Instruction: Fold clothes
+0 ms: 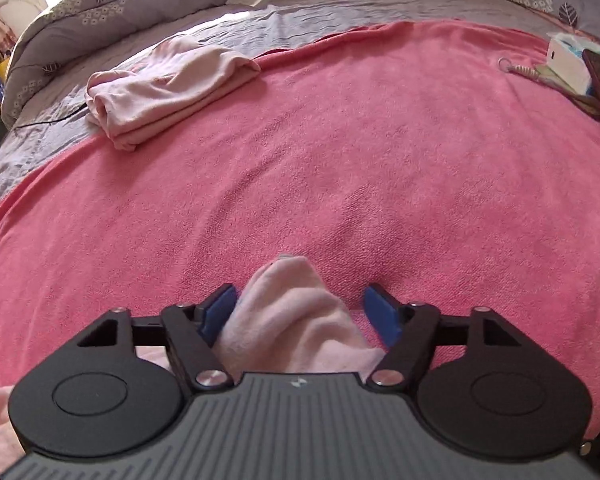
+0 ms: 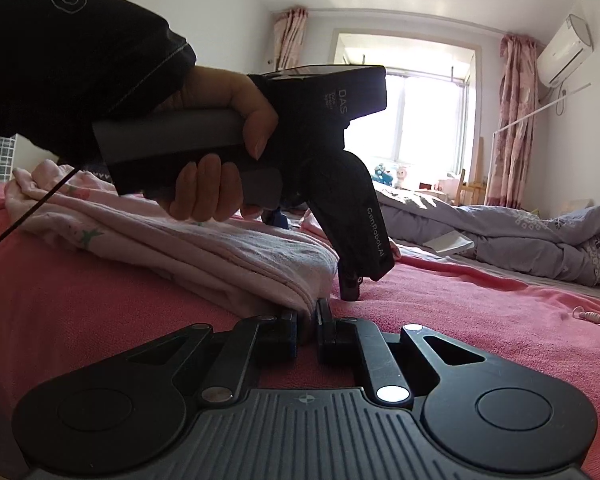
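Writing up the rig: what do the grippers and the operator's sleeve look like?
Left gripper: black linkage fingers, blue pads, round black side discs, grey ribbed body. Seen from the right wrist, its handle is dark grey, its housing printed "DAS" and "GenRoboAI", with a thin black cable trailing. Right gripper: same build. Sleeve: black, pale stitched outline.

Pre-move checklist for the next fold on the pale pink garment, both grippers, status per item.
1. Right gripper clamped on the pale pink garment edge: ok, jaws nearly closed with the hem pinched between them.
2. Left gripper gripping the garment: not ok, cloth sits between the blue pads but the far pad stands clear.
3. Bare pink towel ahead to fold onto: ok.
4. Folded pink item out of the way: ok, near the towel's far left edge.
5. Cable clear of the garment: cannot tell.
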A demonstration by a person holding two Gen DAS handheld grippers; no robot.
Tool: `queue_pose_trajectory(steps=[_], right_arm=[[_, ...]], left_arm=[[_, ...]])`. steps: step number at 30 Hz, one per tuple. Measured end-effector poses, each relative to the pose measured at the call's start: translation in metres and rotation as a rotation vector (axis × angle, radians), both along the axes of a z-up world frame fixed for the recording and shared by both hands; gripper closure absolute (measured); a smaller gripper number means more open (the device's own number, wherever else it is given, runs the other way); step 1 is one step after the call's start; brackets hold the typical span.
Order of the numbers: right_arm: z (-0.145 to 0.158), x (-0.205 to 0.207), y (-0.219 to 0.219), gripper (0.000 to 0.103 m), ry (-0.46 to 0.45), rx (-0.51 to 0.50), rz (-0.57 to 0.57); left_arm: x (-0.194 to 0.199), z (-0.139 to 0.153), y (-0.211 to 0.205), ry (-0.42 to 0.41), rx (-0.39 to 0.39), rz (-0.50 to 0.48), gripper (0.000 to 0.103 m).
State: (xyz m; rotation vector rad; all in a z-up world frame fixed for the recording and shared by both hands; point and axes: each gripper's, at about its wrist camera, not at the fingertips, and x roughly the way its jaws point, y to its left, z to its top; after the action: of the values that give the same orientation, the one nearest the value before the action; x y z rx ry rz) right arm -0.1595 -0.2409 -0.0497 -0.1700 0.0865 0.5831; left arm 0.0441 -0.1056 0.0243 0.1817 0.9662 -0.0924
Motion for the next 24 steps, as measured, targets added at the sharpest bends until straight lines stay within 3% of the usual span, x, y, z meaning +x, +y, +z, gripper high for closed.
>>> queue_pose_trajectory(steps=[1,4,7,12,18,21,24], right_arm=[[0.000,-0.001,-0.002,0.091,0.003,0.015,0.002],[0.003,-0.005,-0.007,0.090,-0.002,0.051,0.006],[0.003,-0.009,-0.006,0.090,-0.024,0.052,0.002],[0.004,-0.006,-0.008,0.093,0.021,0.068,0.009],[0.004,-0.005,-0.009,0.094,0.052,0.088,0.015],[0.003,-0.006,-0.009,0.094,0.054,0.095,0.019],[0.002,-0.009,-0.010,0.093,0.051,0.103,0.020]], left_arm=[[-0.001,0.003,0.001,-0.010,0.004,0.026,0.071],[-0.005,0.013,0.007,-0.032,-0.025,0.062,0.080],[-0.006,0.021,0.014,-0.049,-0.067,0.089,0.081],[0.005,0.022,0.025,-0.057,-0.121,0.127,0.083],[0.034,0.017,0.021,-0.097,-0.038,0.161,0.097],[0.037,0.025,0.021,-0.133,-0.002,0.164,0.098],[0.016,0.046,0.019,-0.201,0.046,0.098,0.092]])
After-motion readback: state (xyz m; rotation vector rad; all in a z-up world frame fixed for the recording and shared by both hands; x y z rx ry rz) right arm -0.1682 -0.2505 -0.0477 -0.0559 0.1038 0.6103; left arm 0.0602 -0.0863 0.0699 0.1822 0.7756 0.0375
